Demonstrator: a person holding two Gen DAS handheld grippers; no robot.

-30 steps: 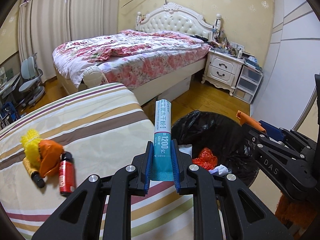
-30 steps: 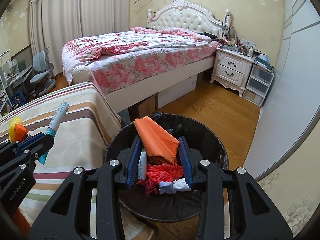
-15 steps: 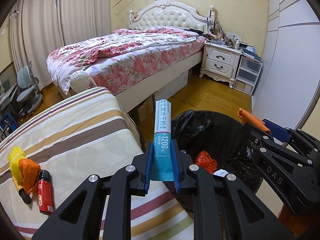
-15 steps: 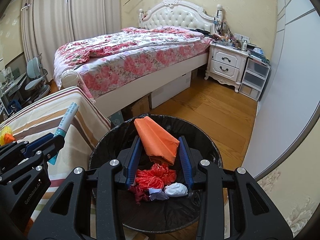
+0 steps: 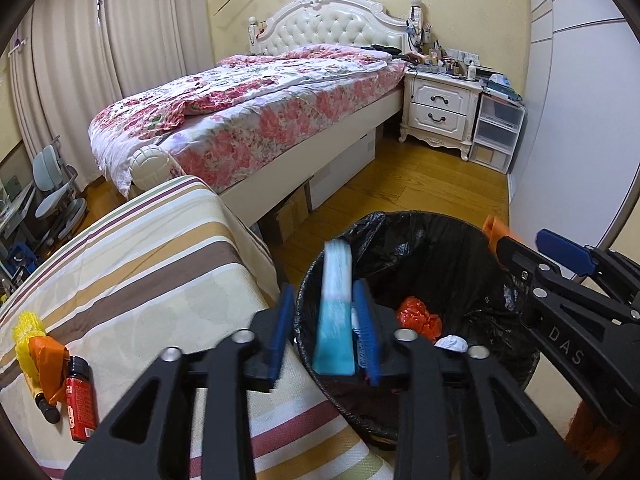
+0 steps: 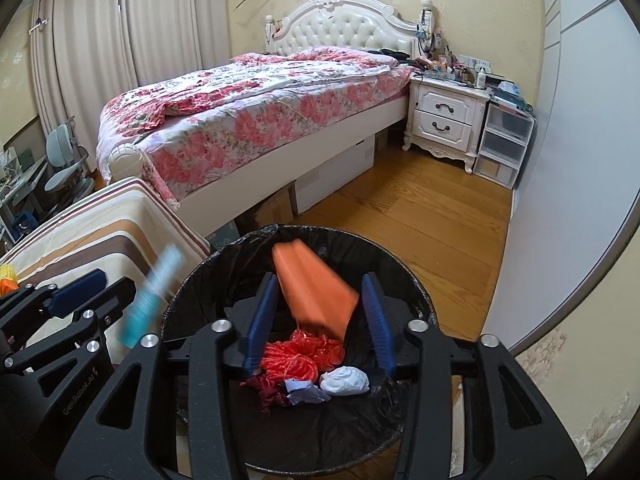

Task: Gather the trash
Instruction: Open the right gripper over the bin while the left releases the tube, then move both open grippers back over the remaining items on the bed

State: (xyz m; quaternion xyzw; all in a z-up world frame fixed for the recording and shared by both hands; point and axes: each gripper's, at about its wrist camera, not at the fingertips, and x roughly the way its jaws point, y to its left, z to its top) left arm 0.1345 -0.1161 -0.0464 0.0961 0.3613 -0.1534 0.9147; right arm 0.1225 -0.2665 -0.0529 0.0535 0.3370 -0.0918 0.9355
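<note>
1. Two grippers hang over the bin (image 6: 408, 280), both jaws having just been opening.
2. Left gripper (image 5: 326, 334): jaws parted; the blurred teal tube (image 5: 335, 312) stands between them, against the right pad, long axis toward 12 o'clock, over the bin's 9 o'clock rim.
3. Right gripper (image 6: 320, 322): pads clear of the orange packet (image 6: 316, 284), which tilts toward 11 o'clock above the trash.
4. Judgement: both items are dropping free.

My 2 views are evenly and softly lit, with no hard shadows; pale daylight glows through the curtains (image 5: 80, 64). Fisheye bending curves the walls, and black vignette fills the corners. The teal tube (image 5: 335, 312) and orange packet (image 6: 314, 288) between my jaws smear with motion blur; the room stays sharp.
</note>
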